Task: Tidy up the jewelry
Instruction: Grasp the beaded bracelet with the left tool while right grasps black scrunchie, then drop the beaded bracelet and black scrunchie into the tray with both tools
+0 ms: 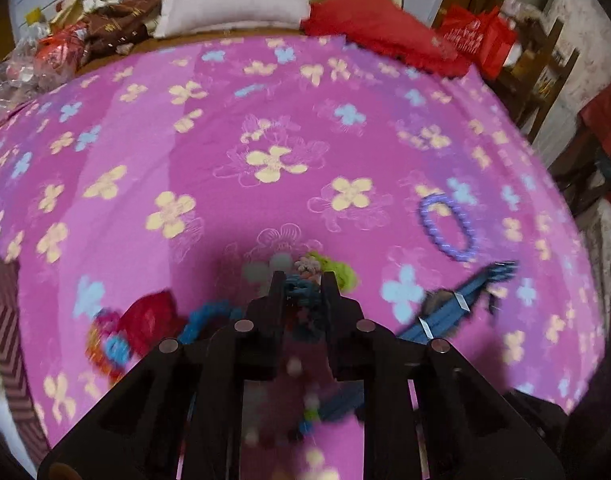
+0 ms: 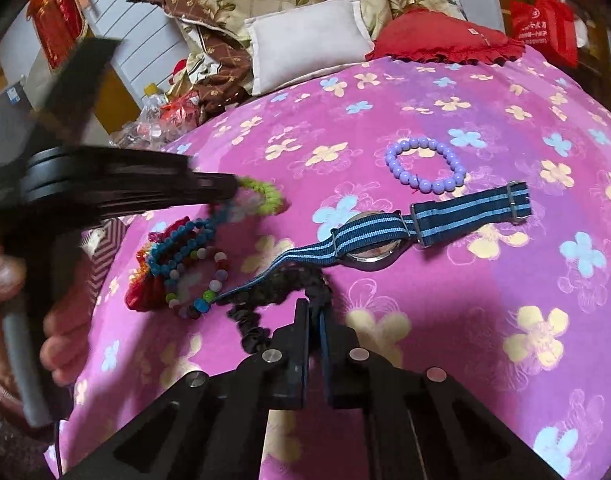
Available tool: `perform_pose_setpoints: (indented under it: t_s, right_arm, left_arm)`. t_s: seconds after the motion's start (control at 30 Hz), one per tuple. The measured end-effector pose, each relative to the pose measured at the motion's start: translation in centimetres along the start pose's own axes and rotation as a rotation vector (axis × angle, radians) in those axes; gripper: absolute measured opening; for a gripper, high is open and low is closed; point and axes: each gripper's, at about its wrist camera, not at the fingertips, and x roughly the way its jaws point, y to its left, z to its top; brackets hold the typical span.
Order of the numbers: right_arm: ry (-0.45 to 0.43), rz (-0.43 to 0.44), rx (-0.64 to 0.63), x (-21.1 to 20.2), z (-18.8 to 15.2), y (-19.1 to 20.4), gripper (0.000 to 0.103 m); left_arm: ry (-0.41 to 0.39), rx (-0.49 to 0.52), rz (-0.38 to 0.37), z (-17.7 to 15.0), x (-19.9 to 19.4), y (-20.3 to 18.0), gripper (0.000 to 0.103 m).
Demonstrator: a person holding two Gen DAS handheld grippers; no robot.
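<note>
Pink flowered bedspread (image 2: 445,320) carries all the jewelry, which is spread over its near half. A lilac bead bracelet (image 2: 424,164) lies flat toward the middle of the bed, and just nearer than it a watch (image 2: 369,254) with a blue striped fabric strap is stretched out, face down by the look of it. Toward the near left edge a pile of beaded bracelets (image 2: 189,264) rests on a red pouch (image 2: 145,292), and a black scrunchie (image 2: 277,284) lies at the watch strap's near end.

The left gripper (image 1: 303,280) is seen clenched on a green and blue bracelet (image 2: 265,196), which is held above the pile; motion blur hides exactly how much of it is caught. The right gripper (image 2: 313,308) is seen with its jaws drawn nearly together just beside the scrunchie; whether any fabric is pinched cannot be told.

The bracelets are judged to be light, limp and elastic, so they would sag and swing when lifted; a pinch across the cord between beads should hold better than one on a round, slippery bead. The scrunchie is judged to be soft and easily taken at any fold. The watch is judged to be the heaviest piece, best taken by the strap close to the case
</note>
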Motion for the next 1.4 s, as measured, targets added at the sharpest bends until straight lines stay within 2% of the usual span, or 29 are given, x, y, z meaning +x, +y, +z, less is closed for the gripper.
perform_pose_setpoints:
  t_s: [0.3,0.47,0.63,0.8,0.9,1.13,1.27,1.4]
  right_arm:
    - [-0.081,0.01,-0.088,-5.9,0.6,4.7,0.004]
    - [-0.079,0.027,-0.141,-7.6,0.1,8.5,0.004]
    - [-0.072,0.045,-0.223,-8.6,-0.8,13.0,0.004]
    - [-0.021,0.115,-0.302,-8.1,-1.9,18.9,0.004]
    - [0.022,0.17,-0.344,-7.2,-2.5,22.6,0.004]
    - [0.128,0.303,-0.461,-4.1,-4.7,32.2,0.004]
    - [0.18,0.315,-0.51,-1.2,-6.3,35.7,0.004]
    - [0.244,0.306,-0.511,2.0,-7.5,36.8,0.004]
  left_arm:
    - [-0.147,-0.09,-0.041,-5.1,-12.3,3.6,0.016]
    - [-0.22,-0.146,0.032,-9.6,-17.7,6.9,0.016]
    - [-0.26,-0.246,0.088,-14.7,-20.9,11.5,0.016]
    - [-0.241,-0.337,0.127,-19.3,-21.7,15.1,0.016]
    - [-0.227,-0.378,0.18,-21.8,-21.7,17.3,0.016]
    - [-0.184,-0.506,0.195,-25.4,-21.1,22.2,0.016]
    - [-0.147,-0.539,0.24,-26.7,-20.6,24.1,0.016]
    - [-0.105,-0.561,0.274,-27.6,-20.0,25.3,0.016]
